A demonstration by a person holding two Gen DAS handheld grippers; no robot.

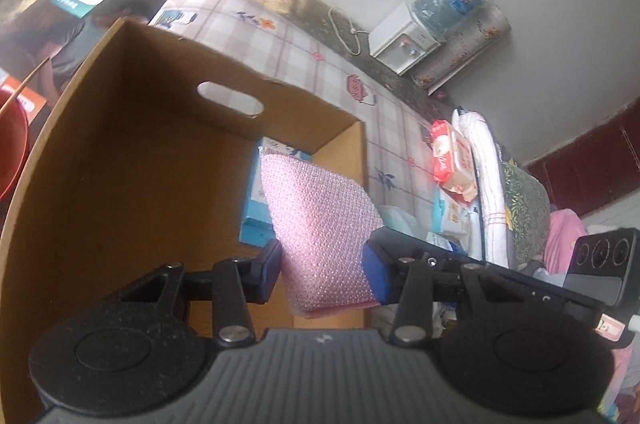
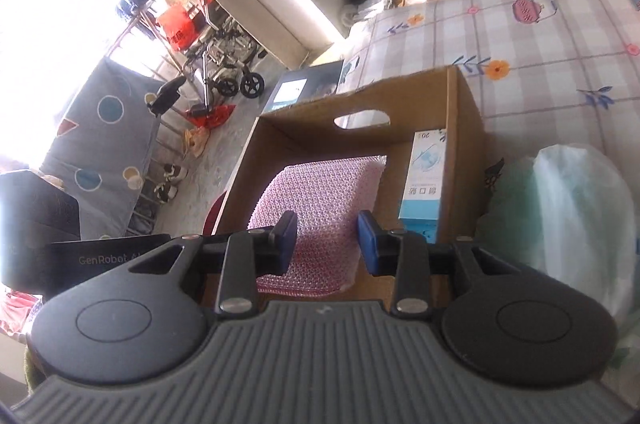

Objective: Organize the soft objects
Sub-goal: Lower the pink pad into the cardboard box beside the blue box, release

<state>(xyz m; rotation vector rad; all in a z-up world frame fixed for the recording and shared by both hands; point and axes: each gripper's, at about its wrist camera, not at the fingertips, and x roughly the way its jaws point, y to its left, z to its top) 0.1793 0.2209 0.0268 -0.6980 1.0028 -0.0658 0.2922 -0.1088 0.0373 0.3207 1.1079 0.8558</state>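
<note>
A: Left gripper (image 1: 322, 270), close to lens, has its blue fingers (image 1: 376, 274) either side of a pink sponge pad (image 1: 320, 224). Clamped on it?

B: Looks so — pads touch both edges, and the sponge pad sits tilted over the cardboard box (image 1: 140, 144), at its right-hand corner. Judged: being lowered in, not yet let go.

A: And the right gripper (image 2: 326, 242)?

B: Fingers apart, nothing between them. It hovers at the box's near edge; the same sponge pad shows beyond the gap, inside the box walls.

A: What's already packed?

B: One blue-and-white carton (image 2: 420, 192), standing on end against the box's right wall, just beside the sponge pad. Rest of the box floor looks bare.

A: So how far along?

B: Early-to-mid, by guess. One item in, a second abt to land.

A: What's left outside?

B: On the checked sheet (image 1: 320, 64) right of the box: a red-and-white wipes pack (image 1: 454, 160), lying on a pile w/ a folded white towel (image 1: 490, 184) and more packets underneath. Right wrist view also shows a pale plastic bag (image 2: 568, 224) near the box; contents can't be made out.

A: Those go next?

B: Prob., if they count as soft things. Can't tell for sure.
</note>
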